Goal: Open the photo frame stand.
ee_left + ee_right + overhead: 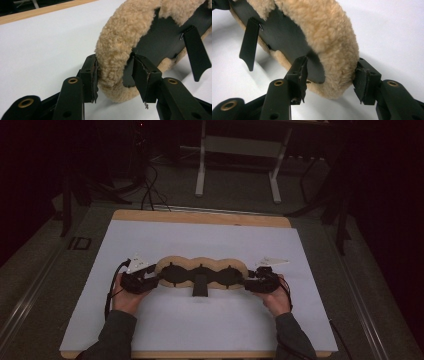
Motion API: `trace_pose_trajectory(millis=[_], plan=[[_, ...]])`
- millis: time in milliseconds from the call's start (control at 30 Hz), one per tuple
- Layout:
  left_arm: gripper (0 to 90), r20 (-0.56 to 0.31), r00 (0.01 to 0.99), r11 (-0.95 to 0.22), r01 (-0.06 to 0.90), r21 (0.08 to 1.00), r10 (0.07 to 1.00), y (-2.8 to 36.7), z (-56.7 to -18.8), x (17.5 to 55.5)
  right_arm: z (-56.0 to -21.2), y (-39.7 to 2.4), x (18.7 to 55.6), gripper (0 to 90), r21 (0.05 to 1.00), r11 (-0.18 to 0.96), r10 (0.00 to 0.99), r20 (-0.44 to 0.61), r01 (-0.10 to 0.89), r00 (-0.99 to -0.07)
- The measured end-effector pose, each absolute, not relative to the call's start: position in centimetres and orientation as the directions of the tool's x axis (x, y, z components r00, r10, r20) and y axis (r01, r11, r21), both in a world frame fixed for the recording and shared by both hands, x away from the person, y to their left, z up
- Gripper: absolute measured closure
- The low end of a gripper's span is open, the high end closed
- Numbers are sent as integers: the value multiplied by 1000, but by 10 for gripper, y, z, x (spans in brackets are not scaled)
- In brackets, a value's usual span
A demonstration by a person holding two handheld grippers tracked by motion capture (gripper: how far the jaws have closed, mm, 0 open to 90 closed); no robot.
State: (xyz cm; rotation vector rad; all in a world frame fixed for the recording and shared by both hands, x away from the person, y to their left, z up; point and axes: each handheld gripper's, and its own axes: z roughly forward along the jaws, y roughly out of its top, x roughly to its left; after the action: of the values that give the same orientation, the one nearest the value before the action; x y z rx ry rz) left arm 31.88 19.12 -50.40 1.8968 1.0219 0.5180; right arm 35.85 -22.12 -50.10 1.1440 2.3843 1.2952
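A long tan fleece cover (202, 262) with a black inner face and black straps (200, 289) stretches across the white mat (210, 330). My left gripper (152, 279) grips its left end. In the left gripper view the gripper (115, 75) has one pad on the fleece (117, 50) and the other on the black inner side. My right gripper (250, 281) holds the right end. In the right gripper view the gripper (331, 73) has its pads on either side of the fleece rim (332, 47). A loose strap (249, 45) hangs beside it, and another strap (197, 57) shows in the left gripper view.
The white mat lies on a wooden table whose far edge (200, 217) shows behind it. Beyond stand a white desk frame (201, 167) and floor cables (148, 195). A dark stand (342, 210) is at the right.
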Motion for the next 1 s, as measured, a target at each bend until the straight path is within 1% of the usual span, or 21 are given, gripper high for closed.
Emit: trace_pose_trajectory(millis=[400, 733, 1000], plan=[[571, -47, 576, -269, 449, 852, 816, 191, -502, 311, -501, -224, 354, 477, 779, 313, 699, 197, 543, -687], [570, -32, 588, -291, 447, 846, 808, 191, -501, 303, -500, -224, 345, 460, 773, 329, 700, 185, 542, -690], [569, -30, 593, -296, 444, 845, 805, 192, -501, 298, -502, -223, 337, 448, 772, 313, 719, 189, 554, -669]])
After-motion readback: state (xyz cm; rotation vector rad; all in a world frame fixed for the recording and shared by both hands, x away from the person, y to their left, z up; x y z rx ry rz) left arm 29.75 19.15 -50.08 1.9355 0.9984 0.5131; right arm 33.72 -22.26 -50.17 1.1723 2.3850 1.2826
